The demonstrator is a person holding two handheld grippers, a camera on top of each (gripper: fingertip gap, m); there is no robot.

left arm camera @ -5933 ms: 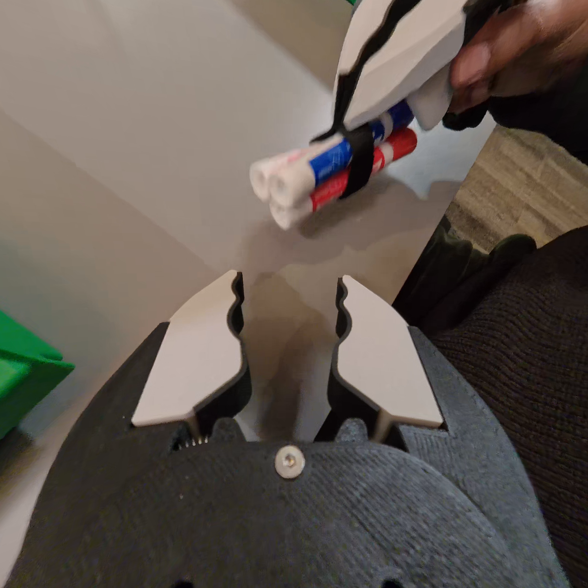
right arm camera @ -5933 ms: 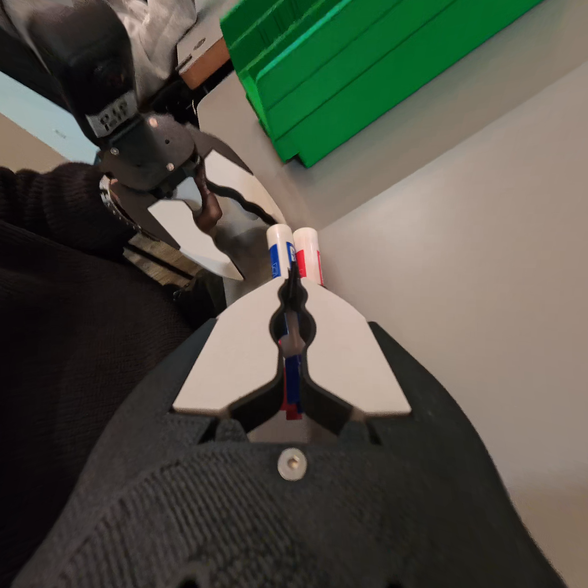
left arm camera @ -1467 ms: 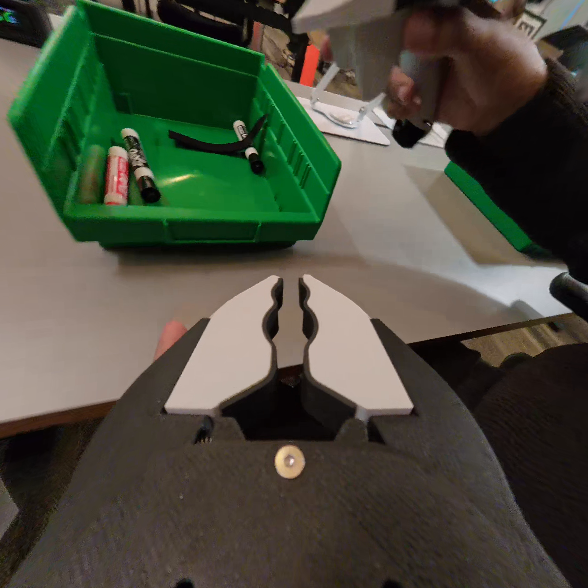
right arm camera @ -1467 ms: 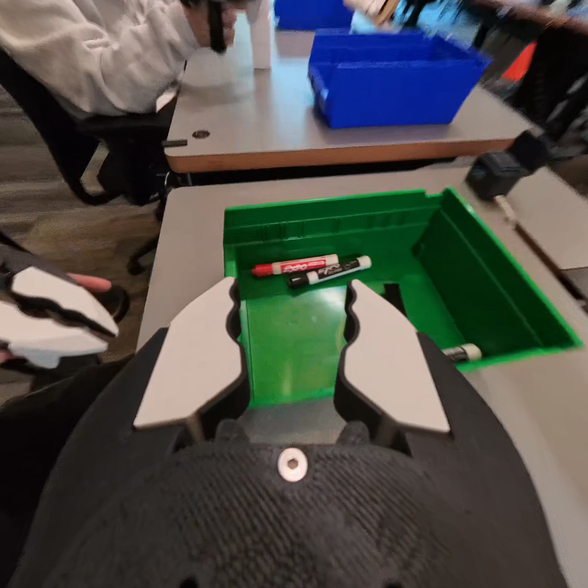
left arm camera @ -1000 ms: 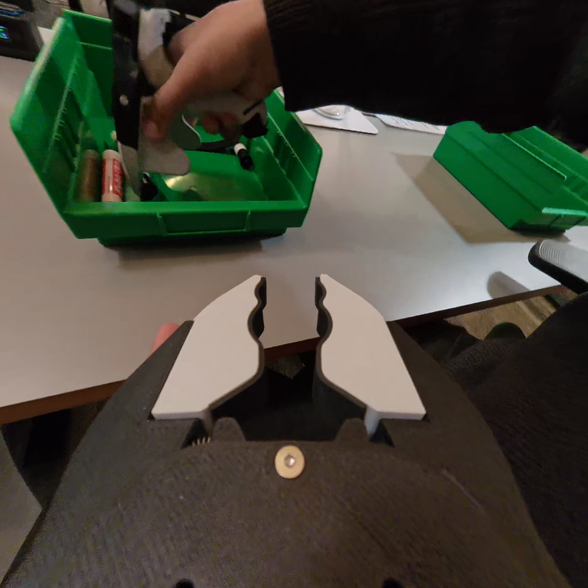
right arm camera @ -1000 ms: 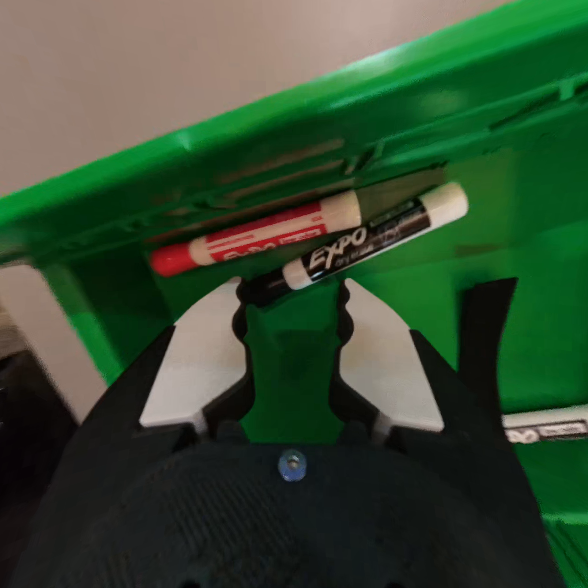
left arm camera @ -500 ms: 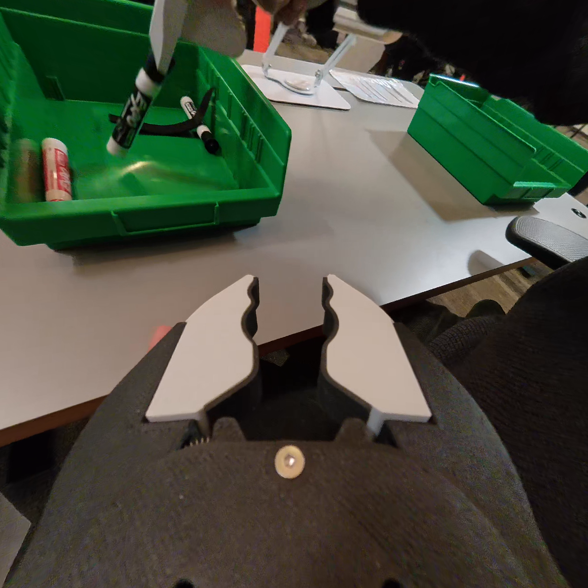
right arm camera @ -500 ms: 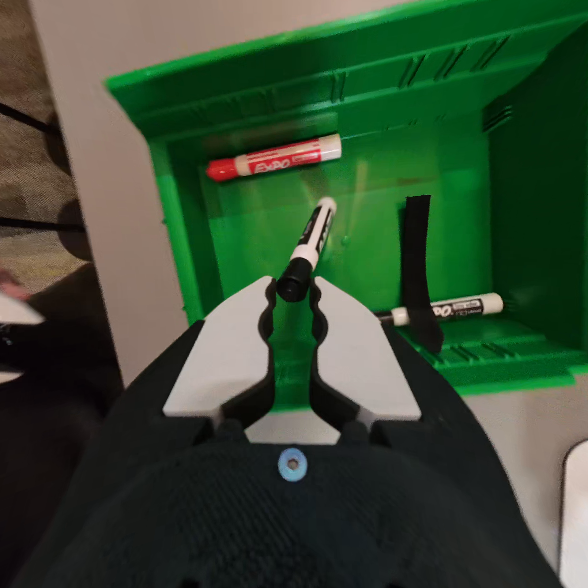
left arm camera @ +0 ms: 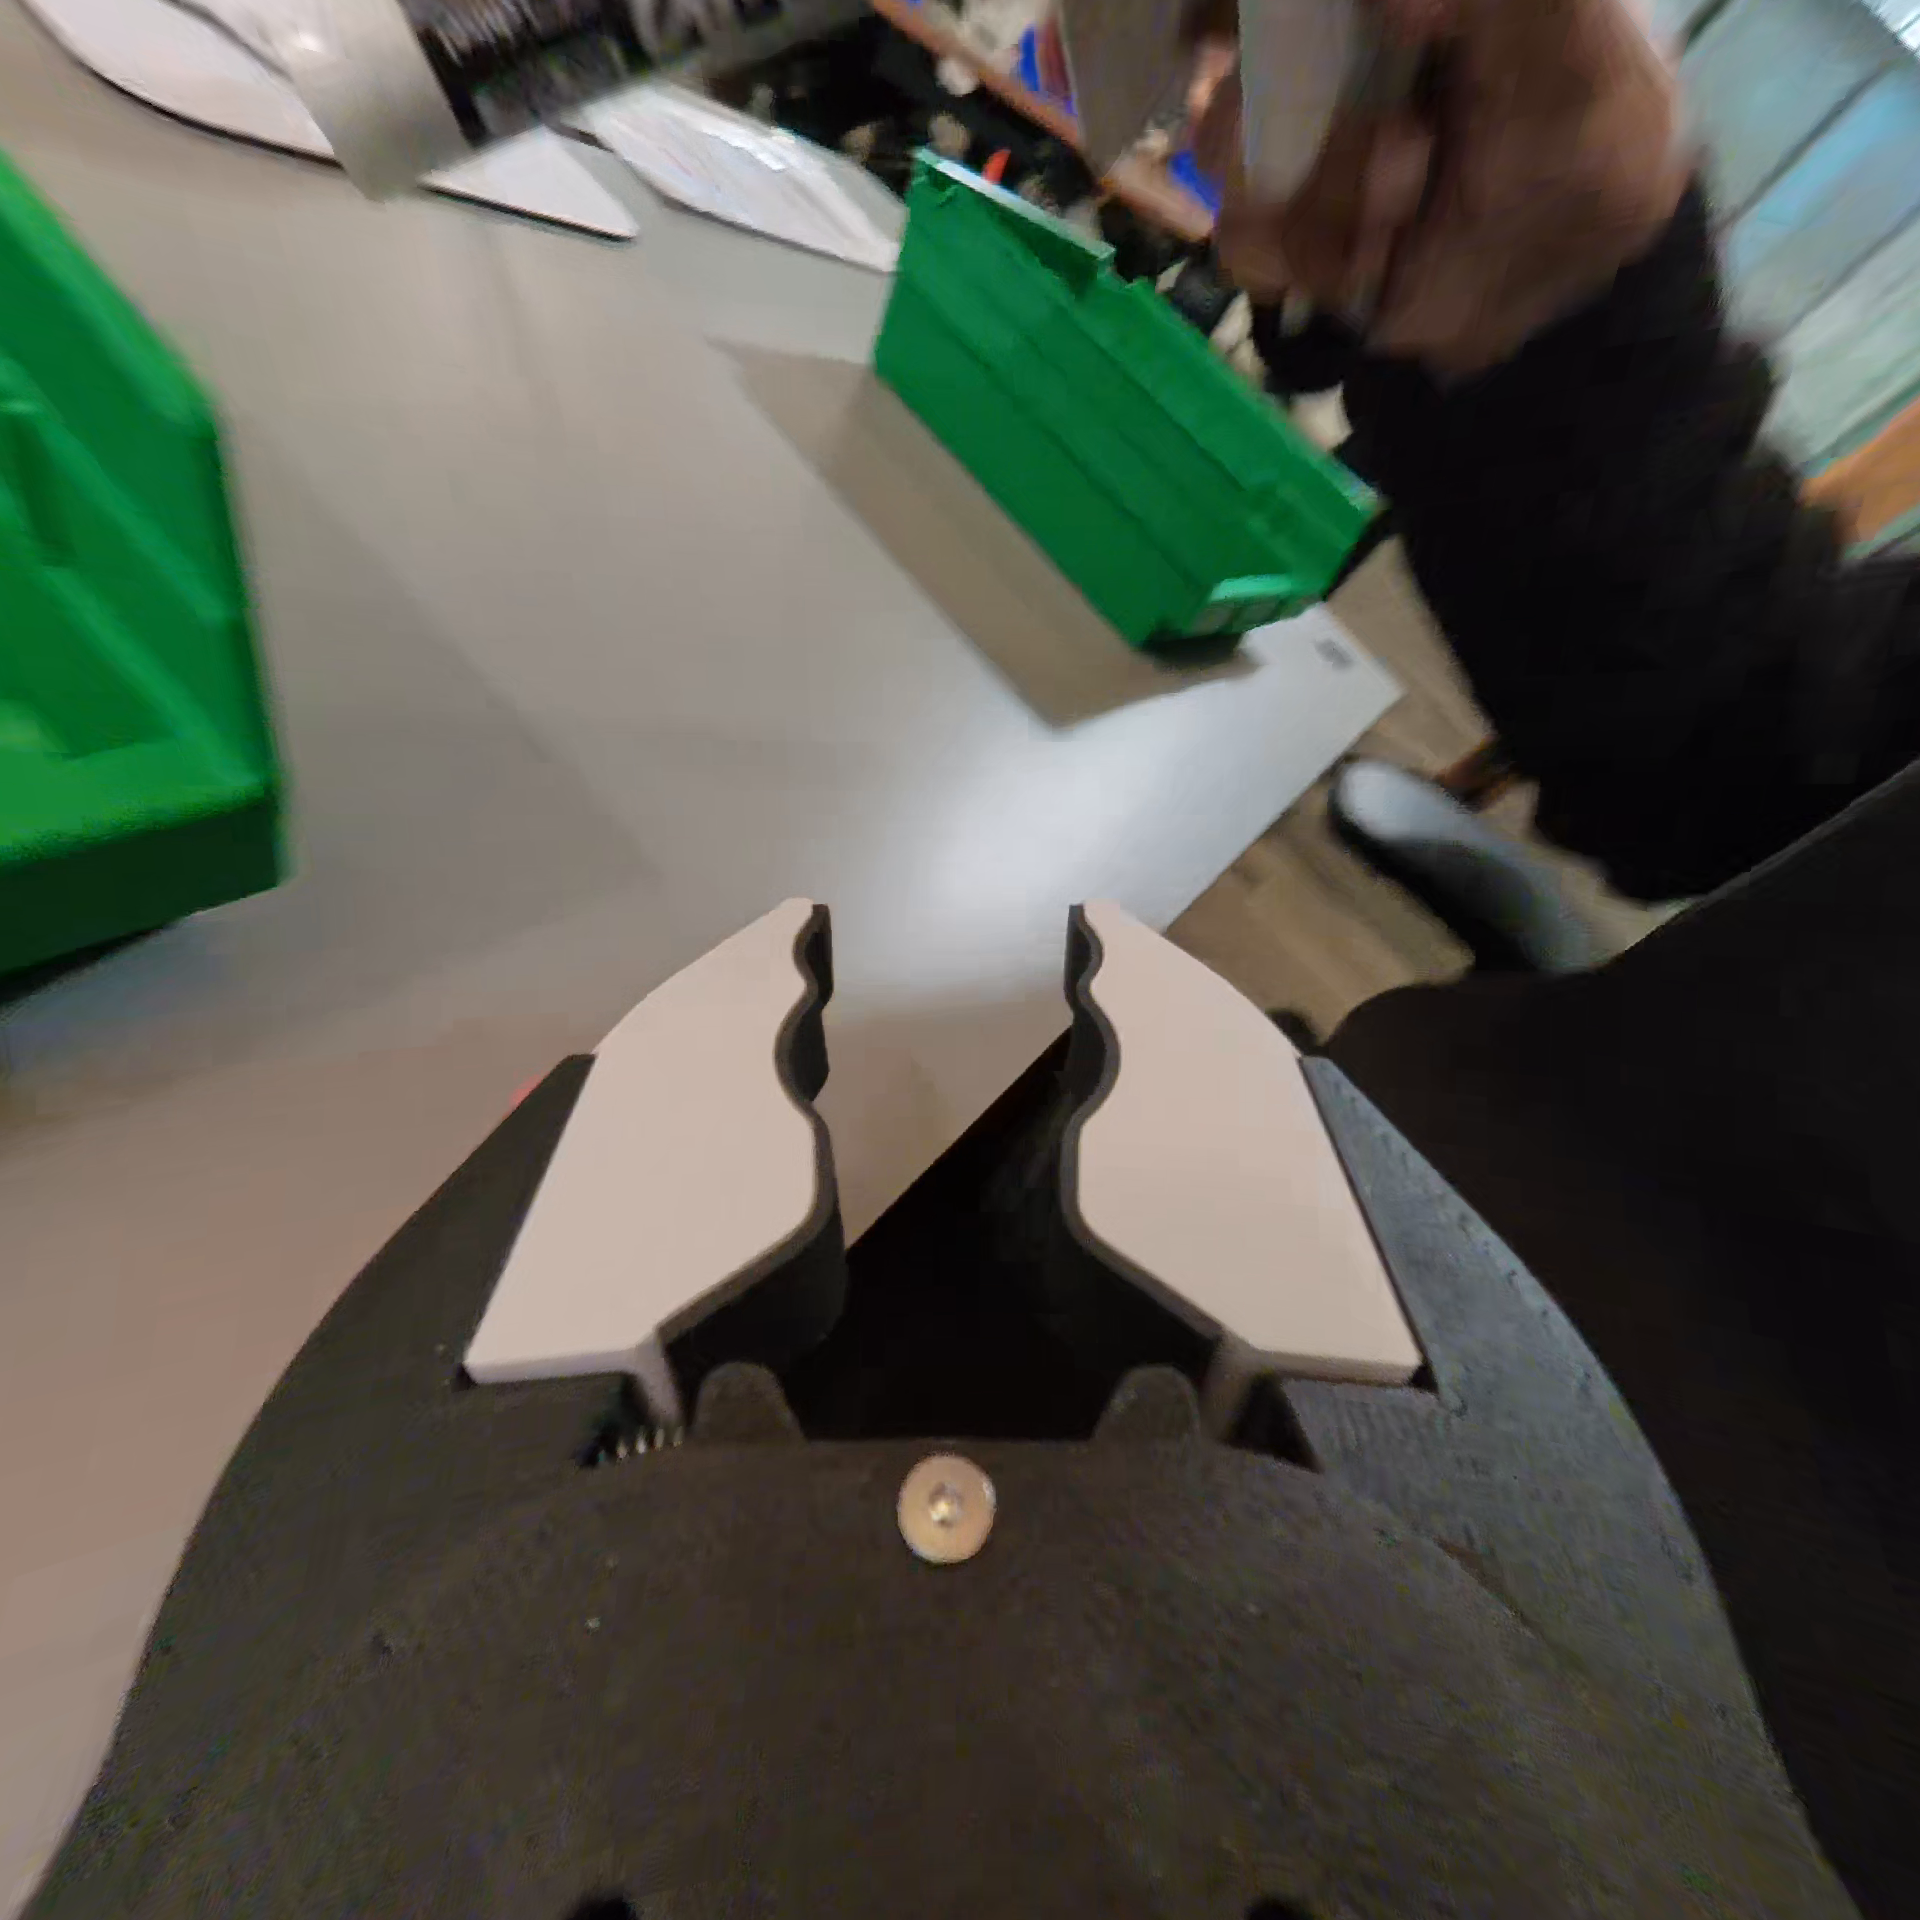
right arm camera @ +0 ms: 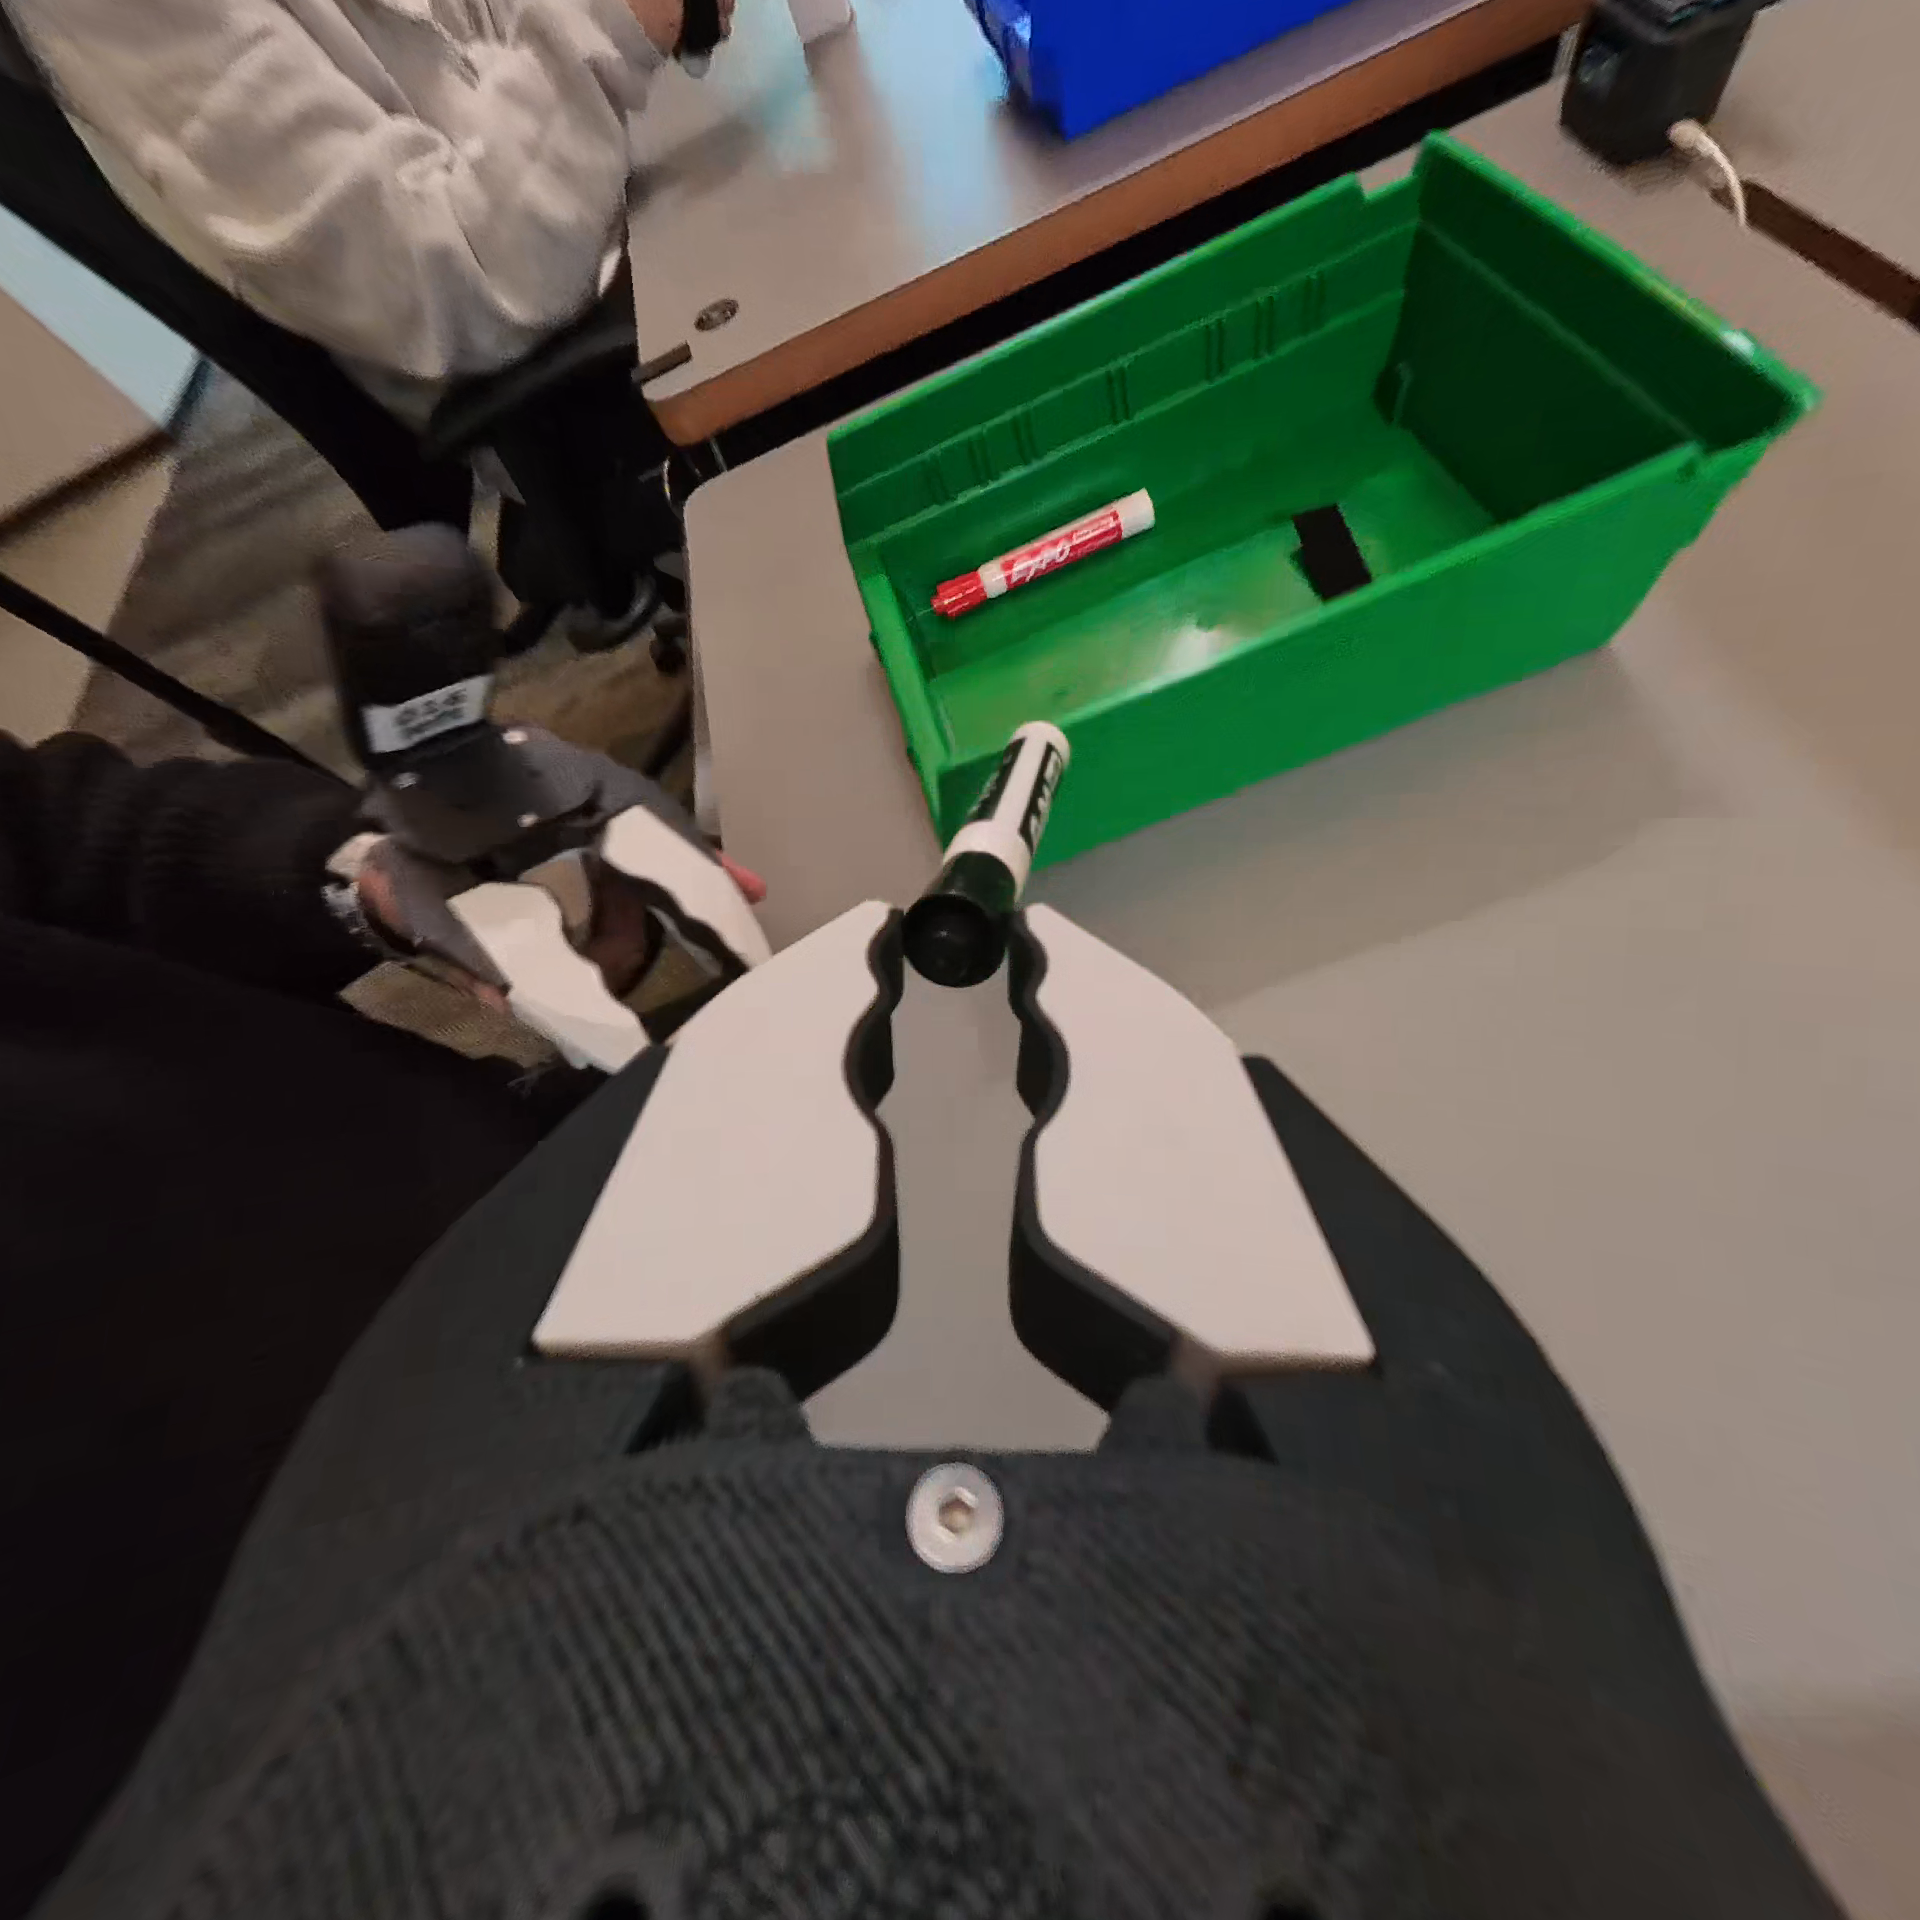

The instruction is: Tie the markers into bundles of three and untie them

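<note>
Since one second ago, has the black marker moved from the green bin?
Yes. The black marker, clamped in the right gripper, is now lifted outside the green bin, while the red marker lies inside.

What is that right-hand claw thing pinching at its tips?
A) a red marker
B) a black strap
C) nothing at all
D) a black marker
D: the right gripper is closed on the cap end of a black marker, which sticks out over the table in front of the green bin; the red marker and the black strap lie inside the bin.
</note>
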